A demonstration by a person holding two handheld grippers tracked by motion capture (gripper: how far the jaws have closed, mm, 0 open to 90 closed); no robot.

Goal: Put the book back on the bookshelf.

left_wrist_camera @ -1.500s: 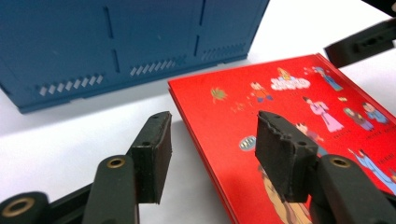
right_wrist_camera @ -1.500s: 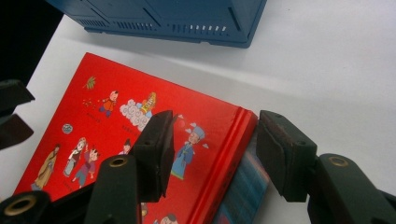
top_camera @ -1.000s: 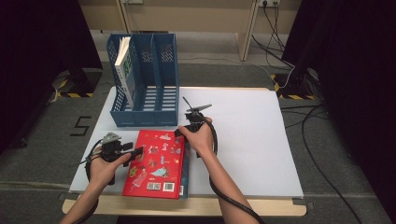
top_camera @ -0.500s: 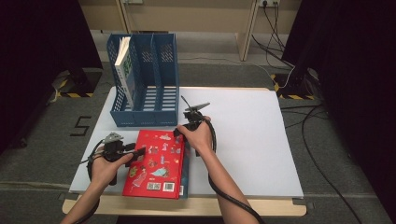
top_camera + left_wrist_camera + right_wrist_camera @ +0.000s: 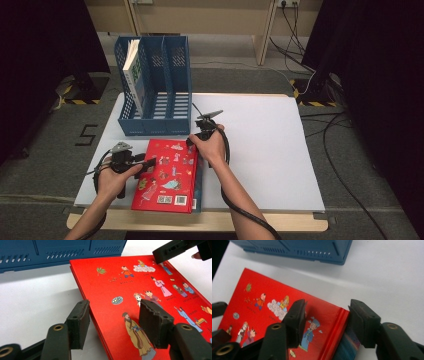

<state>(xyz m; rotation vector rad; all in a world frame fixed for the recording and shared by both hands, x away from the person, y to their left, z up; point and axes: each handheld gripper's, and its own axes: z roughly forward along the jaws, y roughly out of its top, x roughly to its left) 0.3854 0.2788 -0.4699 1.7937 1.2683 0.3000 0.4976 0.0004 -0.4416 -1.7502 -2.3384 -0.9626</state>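
We see a red picture book (image 5: 167,175) lying flat on the white table top (image 5: 260,150), its cover with small cartoon figures facing up, just in front of a blue three-slot file rack (image 5: 160,95). Under the red book, at its right side, a second book with a blue-green cover (image 5: 348,342) peeks out. In the rack's left slot a white and green book (image 5: 134,75) stands upright.

Our left gripper (image 5: 150,164) sits at the red book's left edge. In the left gripper view (image 5: 113,322) its jaws stand well apart and straddle that edge: one pad is over the bare table beside the book, the other over the cover. We cannot tell whether the pads touch the book; no grip shows.

Our right gripper (image 5: 191,144) is at the book's far right corner, near the rack's base. In the right gripper view (image 5: 327,320) one pad hangs over the red cover and the other beyond the spine, with the corner between them. Its jaws have just been closing, yet a gap shows on both sides, so the book is not clamped.
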